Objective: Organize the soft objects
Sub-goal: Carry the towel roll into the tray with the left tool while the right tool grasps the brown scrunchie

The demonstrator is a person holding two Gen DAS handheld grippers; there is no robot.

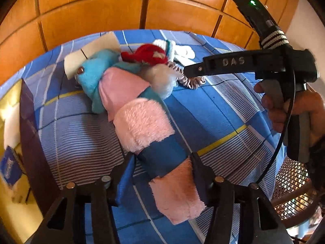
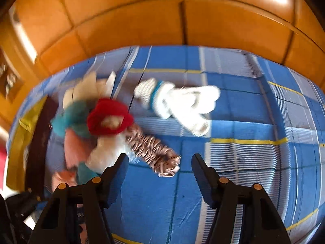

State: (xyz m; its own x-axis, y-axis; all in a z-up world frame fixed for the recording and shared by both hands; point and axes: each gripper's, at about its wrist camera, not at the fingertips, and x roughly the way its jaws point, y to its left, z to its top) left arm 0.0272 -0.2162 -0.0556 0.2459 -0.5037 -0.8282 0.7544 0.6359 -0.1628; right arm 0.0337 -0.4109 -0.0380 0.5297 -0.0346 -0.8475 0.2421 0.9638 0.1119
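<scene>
Bed (image 1: pixel 213 109) — blue plaid cover, carrying every soft item; wooden panelling (image 1: pixel 91 14) runs along its far edge. The right half of the cover lies open; a wide bare stretch shows between the pile and the right edge in the right wrist view.

Pile, left part of the bed, reaching toward the far edge:
- Pink plush (image 1: pixel 156 144) with a blue band, long, lying from the near middle toward the pile. Its near end sits between the fingers of the left gripper (image 1: pixel 160 174), both pads against its sides — clamped on it.
- Teal plush (image 1: pixel 95 75), just beyond, against a cream pad (image 1: pixel 89 55).
- Red knit (image 1: pixel 148 56) on top, with a white fluffy piece (image 1: pixel 162 77) beside it.
- Scrunchie (image 2: pixel 154 150), striped, trailing out of the pile toward the middle.
- White socks (image 2: pixel 182 101) with a teal band, apart from the pile, nearer the far edge.

Right gripper (image 2: pixel 160 170): jaws apart, nothing between them, hanging over bare cover just beside the scrunchie's end. A hand (image 1: pixel 284 109) grips its handle.

Left edge: a dark board (image 1: pixel 34 142) stands along it; beyond lies yellow fabric (image 1: pixel 10 105) with a blue box (image 1: pixel 10 168). No container holds any soft item.
</scene>
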